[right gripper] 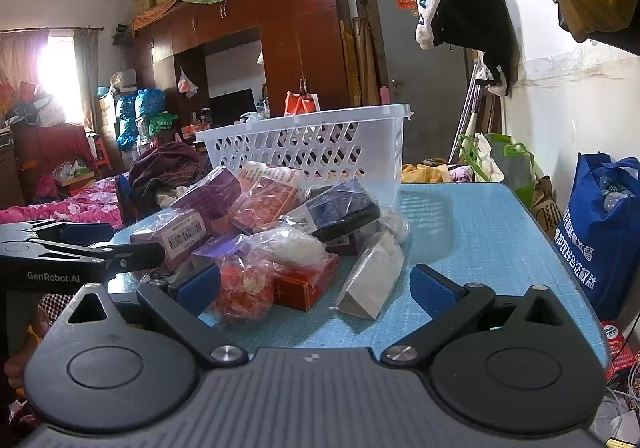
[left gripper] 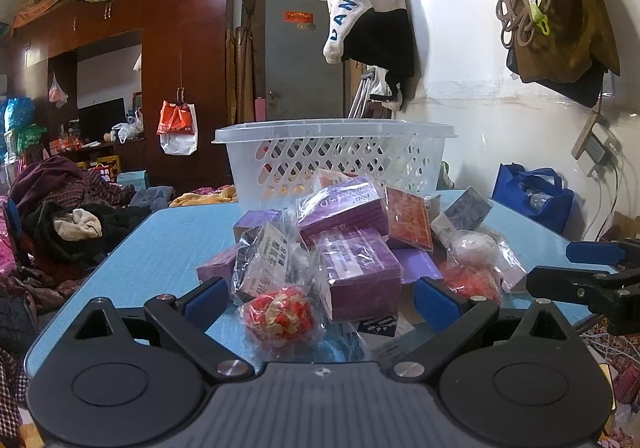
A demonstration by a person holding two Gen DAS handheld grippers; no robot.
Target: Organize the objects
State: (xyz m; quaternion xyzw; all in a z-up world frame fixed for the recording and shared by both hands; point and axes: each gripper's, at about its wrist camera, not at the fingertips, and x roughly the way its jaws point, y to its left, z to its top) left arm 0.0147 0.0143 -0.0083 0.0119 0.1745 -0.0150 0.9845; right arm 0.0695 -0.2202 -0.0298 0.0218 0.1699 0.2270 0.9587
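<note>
A heap of bagged purple boxes [left gripper: 360, 272], red boxes [left gripper: 408, 217] and bagged red-and-white balls [left gripper: 280, 314] lies on the blue table [left gripper: 160, 244] in front of a white lattice basket [left gripper: 336, 155]. My left gripper [left gripper: 320, 298] is open, its fingers either side of the near ball and a purple box. My right gripper [right gripper: 316, 288] is open just before a bagged red ball [right gripper: 244, 288], a red box [right gripper: 304, 284] and a grey bagged wedge [right gripper: 372, 280]. The basket [right gripper: 308, 151] stands behind the heap. Each gripper shows at the edge of the other's view.
The table's right part [right gripper: 480, 232] is bare blue mat. A blue shopping bag [right gripper: 604, 224] stands off the table's right side. Clothes are piled on a bed [left gripper: 72, 224] to the left. A wardrobe and a door stand at the back.
</note>
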